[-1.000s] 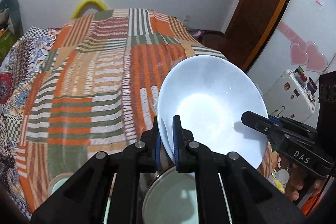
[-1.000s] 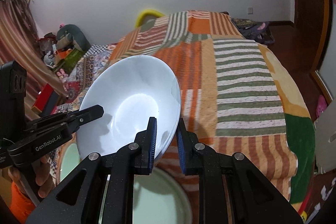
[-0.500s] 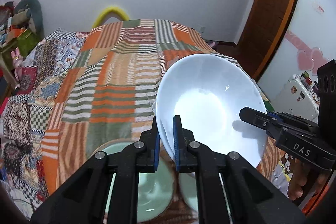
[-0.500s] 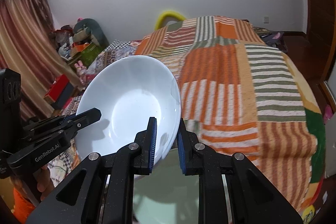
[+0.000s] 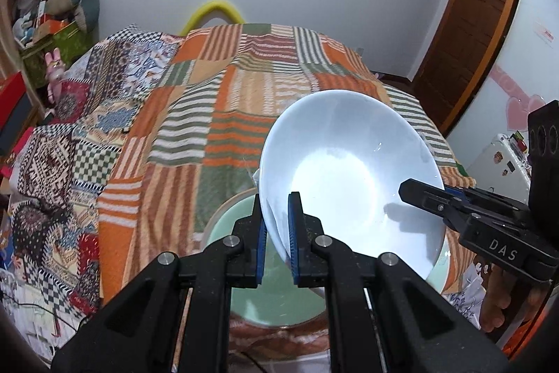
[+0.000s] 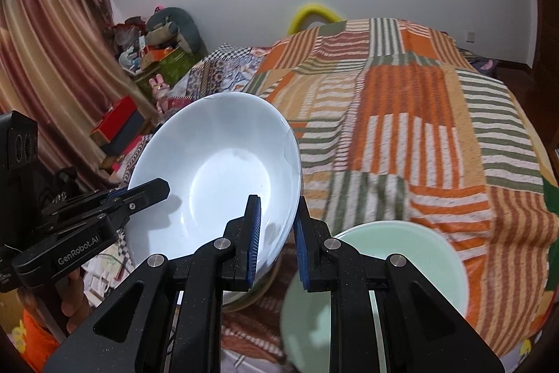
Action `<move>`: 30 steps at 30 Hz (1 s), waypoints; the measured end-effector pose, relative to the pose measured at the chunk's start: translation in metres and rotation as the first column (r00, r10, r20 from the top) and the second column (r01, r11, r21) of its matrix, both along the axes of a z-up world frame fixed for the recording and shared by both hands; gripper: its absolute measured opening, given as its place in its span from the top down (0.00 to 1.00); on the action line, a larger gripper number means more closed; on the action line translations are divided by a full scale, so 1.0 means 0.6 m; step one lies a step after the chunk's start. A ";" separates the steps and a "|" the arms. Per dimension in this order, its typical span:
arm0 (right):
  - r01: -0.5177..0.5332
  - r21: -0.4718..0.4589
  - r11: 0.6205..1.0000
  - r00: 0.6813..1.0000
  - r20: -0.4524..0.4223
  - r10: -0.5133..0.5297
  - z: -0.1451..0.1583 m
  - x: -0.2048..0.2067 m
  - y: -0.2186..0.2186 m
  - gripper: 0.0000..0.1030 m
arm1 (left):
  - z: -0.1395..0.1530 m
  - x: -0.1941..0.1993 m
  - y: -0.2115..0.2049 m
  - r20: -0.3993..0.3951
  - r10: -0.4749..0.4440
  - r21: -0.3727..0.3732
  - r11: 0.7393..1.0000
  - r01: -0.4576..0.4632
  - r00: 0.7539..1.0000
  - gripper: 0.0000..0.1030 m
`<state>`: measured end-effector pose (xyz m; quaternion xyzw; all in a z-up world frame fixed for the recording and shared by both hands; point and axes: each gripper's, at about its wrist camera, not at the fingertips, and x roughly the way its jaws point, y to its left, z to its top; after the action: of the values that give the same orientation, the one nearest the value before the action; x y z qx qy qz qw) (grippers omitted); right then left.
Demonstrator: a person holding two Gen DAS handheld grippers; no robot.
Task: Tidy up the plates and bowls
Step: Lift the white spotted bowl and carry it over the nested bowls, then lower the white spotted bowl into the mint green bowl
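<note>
Both black two-finger grippers, the left gripper and the right gripper, are clamped on opposite rim edges of a glossy white ceramic bowl, held tilted just above pale green round dishes resting on an orange-and-green striped patchwork bedspread.

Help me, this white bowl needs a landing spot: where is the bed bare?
Bare: the striped blanket beyond the green bowls, up to the yellow ring. Crowded: the near edge, where those bowls lie below the white bowl.
</note>
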<state>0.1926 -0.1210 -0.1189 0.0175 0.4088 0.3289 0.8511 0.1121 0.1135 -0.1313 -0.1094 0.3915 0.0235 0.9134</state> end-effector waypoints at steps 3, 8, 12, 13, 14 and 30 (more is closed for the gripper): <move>-0.015 -0.007 1.000 1.000 -0.009 0.015 -0.008 -0.012 0.016 0.84 | -0.011 -0.010 0.019 -0.012 0.016 -0.008 1.000 -0.016 1.000 0.91; -0.042 -0.022 0.999 0.999 -0.031 0.041 -0.026 -0.026 0.043 0.84 | -0.035 -0.025 0.043 -0.038 0.036 -0.012 0.999 -0.036 0.999 0.91; -0.057 -0.037 0.998 0.997 -0.057 0.055 -0.044 -0.033 0.061 0.84 | -0.058 -0.034 0.059 -0.063 0.051 -0.023 0.998 -0.053 0.997 0.91; -0.061 -0.040 0.997 0.996 -0.060 0.058 -0.046 -0.036 0.063 0.84 | -0.063 -0.035 0.062 -0.067 0.056 -0.027 0.998 -0.058 0.996 0.91; -0.065 -0.045 0.997 0.996 -0.065 0.062 -0.049 -0.038 0.066 0.84 | -0.071 -0.035 0.065 -0.075 0.059 -0.031 0.998 -0.062 0.995 0.91; -0.075 -0.103 0.992 0.987 -0.149 0.060 -0.106 -0.035 0.083 0.84 | -0.155 -0.018 0.078 -0.172 0.086 -0.055 0.994 -0.097 0.981 0.91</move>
<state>0.1715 -0.0715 -0.1824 -0.0185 0.4872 0.3329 0.8071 0.1010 0.1605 -0.2240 -0.1536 0.4630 0.0623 0.8707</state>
